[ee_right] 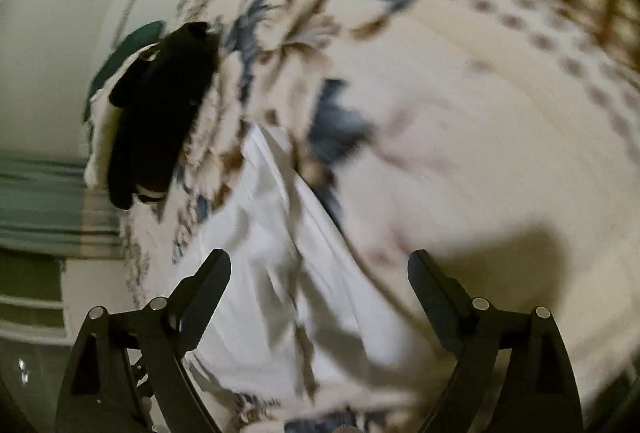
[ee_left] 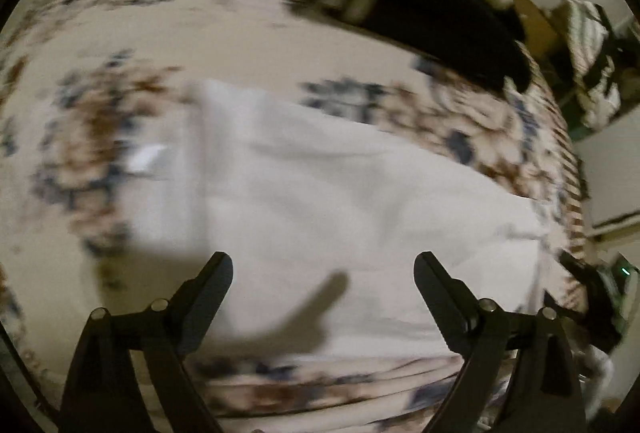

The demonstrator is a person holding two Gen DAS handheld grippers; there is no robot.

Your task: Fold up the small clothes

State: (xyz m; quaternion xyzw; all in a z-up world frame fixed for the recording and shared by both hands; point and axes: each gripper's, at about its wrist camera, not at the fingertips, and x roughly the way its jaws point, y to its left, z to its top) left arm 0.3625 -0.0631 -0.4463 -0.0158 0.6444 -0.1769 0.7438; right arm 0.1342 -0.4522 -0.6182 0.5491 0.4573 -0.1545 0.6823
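left wrist view: white garment (ee_left: 320,193) lies flat on the patterned bedspread (ee_left: 200,33); left gripper (ee_left: 323,265) and right gripper (ee_right: 319,263) both gape wide, empty. looks thin, limp; pinch an edge corner.

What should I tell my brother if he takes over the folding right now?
Left tool: open, holding nothing, over the white cloth.
Right tool: open, holding nothing, over the same white cloth.
The white cloth lies on the flowered bedspread, still rumpled. A black garment sits at the bed's far edge on a pile.
Done: can't tell, the pictures are blurry.
Left: grab the white cloth's edges, fold it, then the rest.
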